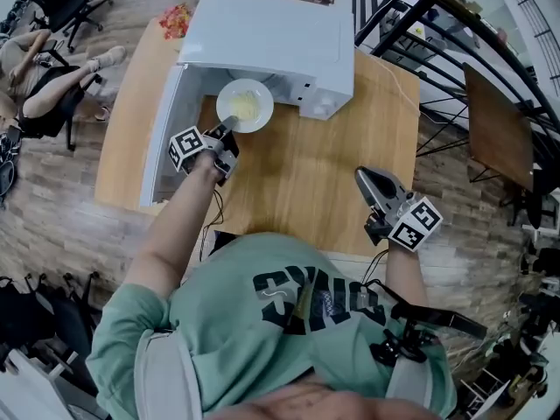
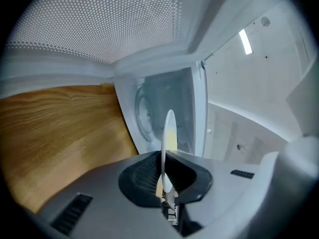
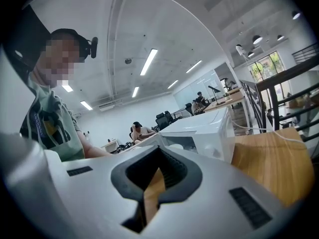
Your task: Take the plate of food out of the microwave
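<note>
While pinched by its near rim alone, hangs at the mouth of the open microwave (image 1: 271, 38): a small white plate (image 1: 265, 94) with a pale yellow heap of food (image 1: 246, 108) at its middle. Placed, by the head view, just in front of the cavity, beside the swung-open door (image 1: 162, 147) and above the wooden table (image 1: 306, 173); cannot tell whether fully clear of the sill. Held by the left gripper (image 1: 226, 129), pressed together on that rim, one pad on either face, with the plate seen edge-on between them in the left gripper view. Well apart, over the near right part of the table: the right gripper (image 1: 363, 178), jaws only a narrow slit apart and nothing between them.

Judged stiff and glazed, probably ceramic or hard plastic: no give, slick under the pads, liable to chip or break if dropped. Light enough for one grip, yet lopsided, all the weight lying beyond the pinch, so apt to droop or twist about the jaws. Loose-looking food, likely to slide if tilted. Best taken deep on the rim, well past the lip, and carried flat; better again with the opposite rim propped by the idle right gripper. Possibly hot; no way to see that.
</note>
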